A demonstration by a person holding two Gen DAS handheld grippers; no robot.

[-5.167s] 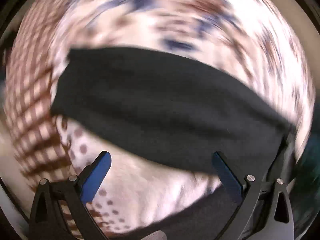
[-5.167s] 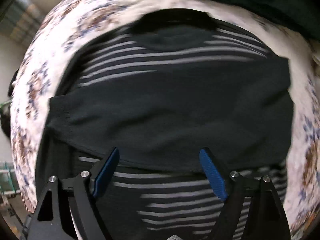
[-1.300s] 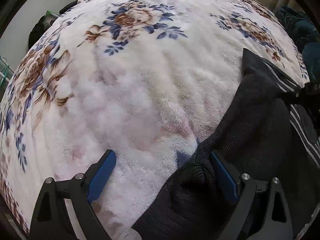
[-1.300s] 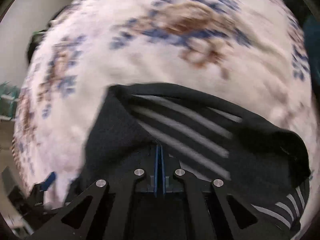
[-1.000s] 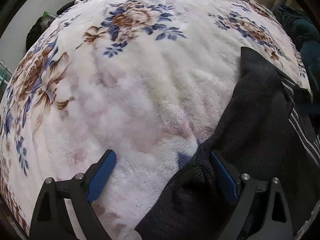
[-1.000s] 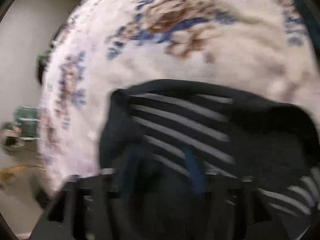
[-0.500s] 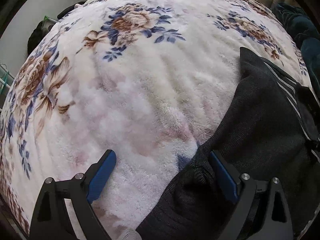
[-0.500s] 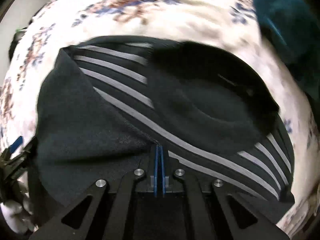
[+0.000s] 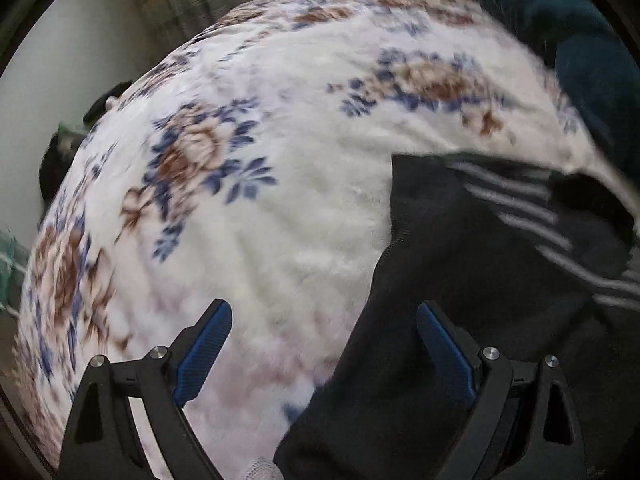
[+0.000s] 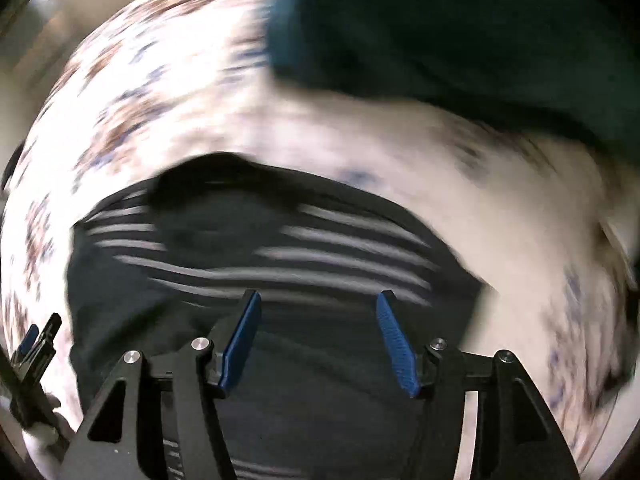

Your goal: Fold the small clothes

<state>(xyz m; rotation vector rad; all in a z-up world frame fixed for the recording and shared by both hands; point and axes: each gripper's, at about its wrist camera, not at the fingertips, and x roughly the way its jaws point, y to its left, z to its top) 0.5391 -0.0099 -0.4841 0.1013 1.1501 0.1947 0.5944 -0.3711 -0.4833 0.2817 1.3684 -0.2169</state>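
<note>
- A dark striped sweater (image 10: 280,280) is seen lying on a white floral blanket (image 9: 280,200) spread over a bed, near the blanket's right-hand part in the left wrist view.
- The folding is judged to be partly done: plain dark fabric is seen laid over the striped body, so at least one side or sleeve appears to have been turned in, and the garment is shown as a compact, roughly rectangular shape.
- What is left is judged to be a further fold or two and some smoothing; the edge nearest the left gripper (image 9: 320,344) is seen bunched and uneven rather than flat.
- The sweater's neckline is shown at the far end in the right wrist view, pointing away from the right gripper (image 10: 318,332), with the hem end towards it; the long axis is thus read as running from the gripper outwards, and the stripes are seen crossing it.
- The left gripper is held wide, nothing being pinched; its right pad is seen over the dark fabric's edge and its left pad over bare blanket.
- The right gripper is shown above the sweater with its jaws opening; fabric is seen beneath them, but none is gripped.
- A dark teal cloth (image 10: 460,32) is seen beyond the sweater, apart from it; whether it is another garment to be folded cannot be told.
</note>
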